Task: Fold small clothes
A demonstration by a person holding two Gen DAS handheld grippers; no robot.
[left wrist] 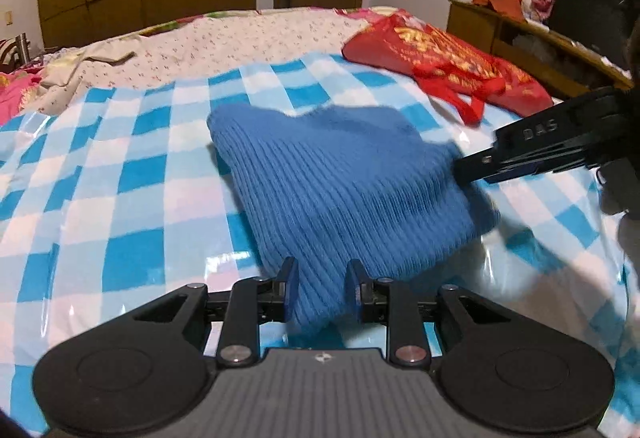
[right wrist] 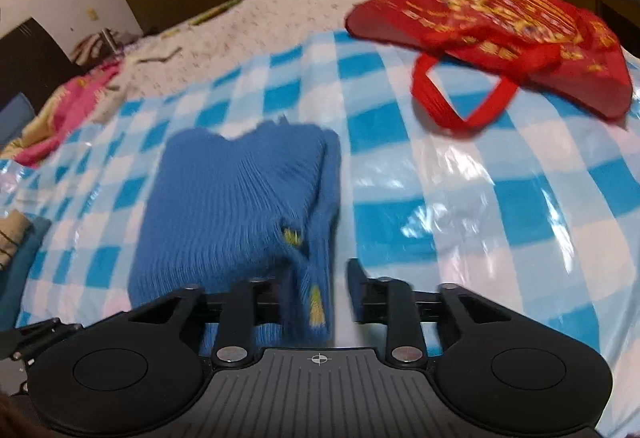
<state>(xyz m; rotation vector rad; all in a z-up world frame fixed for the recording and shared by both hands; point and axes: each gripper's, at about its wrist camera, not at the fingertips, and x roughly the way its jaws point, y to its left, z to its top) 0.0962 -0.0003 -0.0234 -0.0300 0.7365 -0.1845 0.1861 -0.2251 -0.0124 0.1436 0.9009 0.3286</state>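
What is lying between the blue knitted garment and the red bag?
Only bare checked plastic sheet separates the blue knitted garment from the red bag; the right wrist view shows this best.

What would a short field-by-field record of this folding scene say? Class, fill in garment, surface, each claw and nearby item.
Garment: blue ribbed knit, partly folded
Surface: blue-and-white checked plastic sheet on a bed
Left claw: fingers either side of the knit's near corner
Right claw: open, knit's edge between its fingers
Nearby: red bag with gold print, beyond the knit
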